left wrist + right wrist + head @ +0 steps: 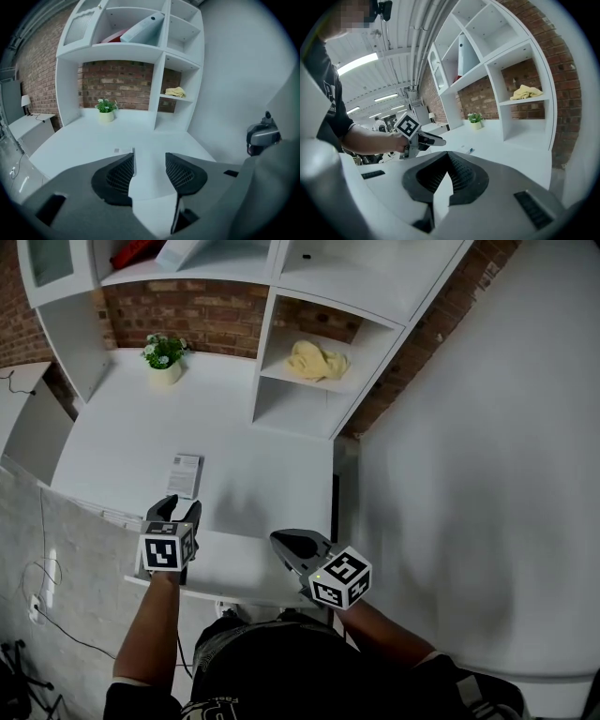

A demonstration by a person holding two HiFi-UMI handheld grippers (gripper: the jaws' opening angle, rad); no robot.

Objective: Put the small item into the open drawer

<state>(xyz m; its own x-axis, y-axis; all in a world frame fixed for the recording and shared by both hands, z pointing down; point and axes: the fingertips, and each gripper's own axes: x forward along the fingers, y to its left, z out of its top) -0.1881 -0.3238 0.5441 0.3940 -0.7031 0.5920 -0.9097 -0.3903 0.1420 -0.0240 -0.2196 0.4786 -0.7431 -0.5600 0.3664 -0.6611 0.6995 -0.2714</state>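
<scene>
The small item (185,474), a flat pale packet, lies on the white surface (253,465), out in the open and well short of the shelves. In the left gripper view it (123,150) peeks out just past the tip of the left-hand jaw, not between the two.

The left claw (181,510) hovers right behind it, angled down at the surface. Its own view shows the left claw (149,157) with jaws parted and only bare surface in the gap, so it is gripping nothing.

Over to the right claw (281,542), which sits near the surface's front edge, off to the side of the item. In its own view the right claw (447,157) has its tips pressed together, closed and empty. That same view catches the left claw (440,140) from the side.

A white panel (234,568) juts out beneath the front edge under both hands; I can't tell whether it is the drawer.

Further back, a potted plant (165,357) stands against the brick wall (187,315), and a yellow cloth (317,360) lies bunched in a cubby of the white shelf unit (265,343).
</scene>
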